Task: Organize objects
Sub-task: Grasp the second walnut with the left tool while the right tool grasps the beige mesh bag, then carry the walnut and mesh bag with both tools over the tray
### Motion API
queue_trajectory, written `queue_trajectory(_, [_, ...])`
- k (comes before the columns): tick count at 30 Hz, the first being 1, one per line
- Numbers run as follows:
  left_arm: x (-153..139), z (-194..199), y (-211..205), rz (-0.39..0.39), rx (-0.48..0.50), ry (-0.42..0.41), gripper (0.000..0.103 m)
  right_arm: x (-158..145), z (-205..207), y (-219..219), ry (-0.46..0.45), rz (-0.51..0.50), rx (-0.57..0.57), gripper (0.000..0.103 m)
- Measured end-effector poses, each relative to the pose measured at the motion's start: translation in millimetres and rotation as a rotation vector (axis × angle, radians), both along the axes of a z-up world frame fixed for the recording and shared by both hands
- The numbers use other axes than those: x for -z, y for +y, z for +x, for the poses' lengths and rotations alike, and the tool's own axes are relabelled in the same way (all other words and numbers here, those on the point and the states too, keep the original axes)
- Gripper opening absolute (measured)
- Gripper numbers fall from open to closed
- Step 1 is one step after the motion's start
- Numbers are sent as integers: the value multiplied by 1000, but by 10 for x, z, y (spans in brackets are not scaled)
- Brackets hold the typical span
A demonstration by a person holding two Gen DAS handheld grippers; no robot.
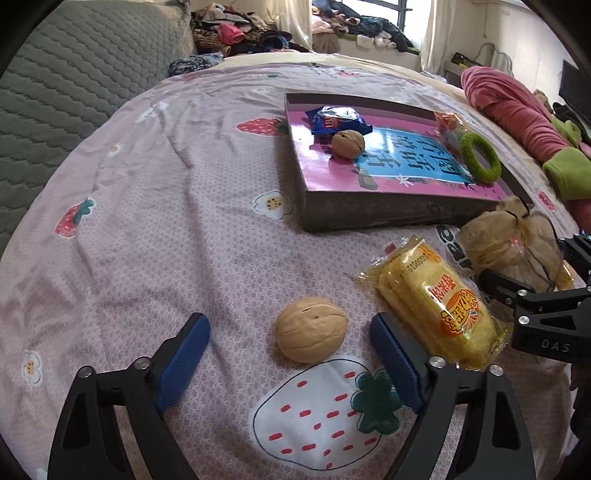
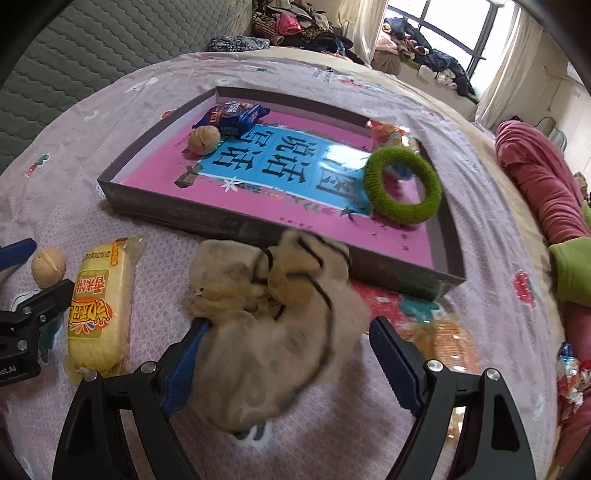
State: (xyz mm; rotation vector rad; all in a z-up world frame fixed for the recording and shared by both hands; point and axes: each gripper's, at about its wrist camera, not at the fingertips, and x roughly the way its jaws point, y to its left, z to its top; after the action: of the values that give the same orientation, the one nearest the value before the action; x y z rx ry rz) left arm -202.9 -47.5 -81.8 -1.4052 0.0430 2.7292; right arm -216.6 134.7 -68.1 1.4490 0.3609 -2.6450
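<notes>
My left gripper point(image 1: 290, 330) is open, its blue pads on either side of a walnut point(image 1: 311, 329) lying on the bed sheet. A yellow snack pack point(image 1: 436, 301) lies just right of it. My right gripper point(image 2: 284, 341) is open, with a beige drawstring pouch point(image 2: 273, 314) between its fingers, draped over the left pad; the pouch looks blurred. Beyond stands a shallow box point(image 2: 236, 223) with a pink and blue bottom. It holds a second walnut point(image 2: 204, 139), a blue snack bag point(image 2: 236, 114), a green ring point(image 2: 402, 186) and an orange packet point(image 2: 388, 133).
The bed is covered by a pink strawberry-print sheet point(image 1: 166, 221). A grey quilted headboard point(image 1: 74, 74) stands at the left. A red and green blanket point(image 2: 535, 192) lies at the right. Candy wrappers point(image 2: 570, 380) lie at the right edge. Clothes pile up by the window point(image 1: 351, 26).
</notes>
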Motion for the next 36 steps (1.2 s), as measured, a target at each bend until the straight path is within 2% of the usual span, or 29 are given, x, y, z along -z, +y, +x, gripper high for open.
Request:
queue_trajectory(3, [0,-7,16,8,9,3,79,26,-16,11,-3,-35,-7,85])
queue_trajectory(5, [5,-11,13,17,11,3,74,34,-26,17,-3,-61,-13,76])
queue_trajectory(7, [7,-18,11,24,14,5,69,35,-29,7,-3,-82,-25,63])
queue_trajectory(11, [-4,-13,20,40,24,12,52,19,-9,-38,2,-90,-48,53])
queue_trajectory(14, [-8,-7,35,51,31,17,44,8,4,-40,8,-101,-55,46])
queue_trajectory(18, [5,6,54,68,41,17,36,-1,19,-33,10,-108,-61,27])
queue_trajectory(25, [24,29,62,86,37,26,36,-14,39,27,34,-149,-60,19])
queue_trajectory(36, [-14,103,105,99,49,46,36,-73,91,136,67,-221,-54,15])
